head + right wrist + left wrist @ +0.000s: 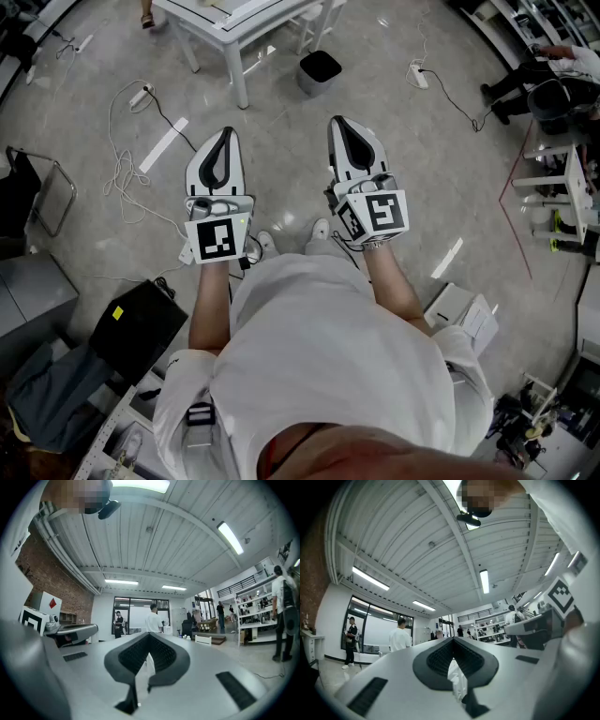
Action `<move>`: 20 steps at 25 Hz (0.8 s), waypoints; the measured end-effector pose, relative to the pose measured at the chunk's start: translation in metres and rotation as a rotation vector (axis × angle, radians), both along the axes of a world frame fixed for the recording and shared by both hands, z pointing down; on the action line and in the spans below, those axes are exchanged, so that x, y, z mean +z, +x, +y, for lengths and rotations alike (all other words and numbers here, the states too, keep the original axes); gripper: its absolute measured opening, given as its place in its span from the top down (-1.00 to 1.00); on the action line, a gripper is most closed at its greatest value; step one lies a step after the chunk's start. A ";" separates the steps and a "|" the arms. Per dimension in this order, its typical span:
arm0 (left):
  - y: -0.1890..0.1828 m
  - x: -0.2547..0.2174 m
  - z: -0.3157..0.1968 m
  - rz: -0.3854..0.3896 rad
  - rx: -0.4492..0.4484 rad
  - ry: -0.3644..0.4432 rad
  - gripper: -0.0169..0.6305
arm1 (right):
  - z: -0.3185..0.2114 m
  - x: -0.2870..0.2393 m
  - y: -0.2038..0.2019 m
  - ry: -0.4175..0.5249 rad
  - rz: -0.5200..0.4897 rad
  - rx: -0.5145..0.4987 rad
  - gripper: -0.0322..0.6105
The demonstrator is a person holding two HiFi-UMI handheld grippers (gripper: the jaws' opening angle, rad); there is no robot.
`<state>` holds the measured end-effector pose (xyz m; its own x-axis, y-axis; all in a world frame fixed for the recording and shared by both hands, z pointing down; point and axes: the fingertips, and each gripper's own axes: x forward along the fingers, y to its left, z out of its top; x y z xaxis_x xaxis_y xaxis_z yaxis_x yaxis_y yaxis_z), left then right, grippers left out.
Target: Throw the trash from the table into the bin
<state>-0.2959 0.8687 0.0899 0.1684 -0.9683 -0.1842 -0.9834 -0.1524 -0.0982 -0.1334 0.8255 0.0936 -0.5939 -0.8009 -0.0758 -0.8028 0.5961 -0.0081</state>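
Grey floor, bin (320, 70) just beside white table (234, 37). Jaws together, empty, on left gripper (225, 139) and right gripper (339, 127). No trash visible yet; likely light and crumply, so pinch mid-bulk.

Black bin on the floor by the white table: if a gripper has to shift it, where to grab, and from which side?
Grip the bin by its top rim, coming down from above onto the wall nearest the person. It stands upright with its mouth open, so one thin wall should fit between the jaws; the body looks too wide to span.
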 end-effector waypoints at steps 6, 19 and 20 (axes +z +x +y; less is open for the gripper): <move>-0.010 -0.007 -0.002 0.031 0.009 0.034 0.94 | 0.011 0.002 -0.014 -0.005 0.022 -0.010 0.88; 0.066 0.006 -0.017 -0.016 0.020 -0.074 0.94 | -0.014 0.015 0.042 0.004 0.046 -0.011 0.88; 0.071 0.008 -0.018 -0.026 0.015 -0.082 0.94 | -0.015 0.016 0.047 0.012 0.054 -0.004 0.88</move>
<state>-0.2245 0.8508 0.0979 0.1864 -0.9774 -0.0999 -0.9783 -0.1754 -0.1099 -0.0862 0.8105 0.1092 -0.6005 -0.7978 -0.0531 -0.7996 0.5990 0.0429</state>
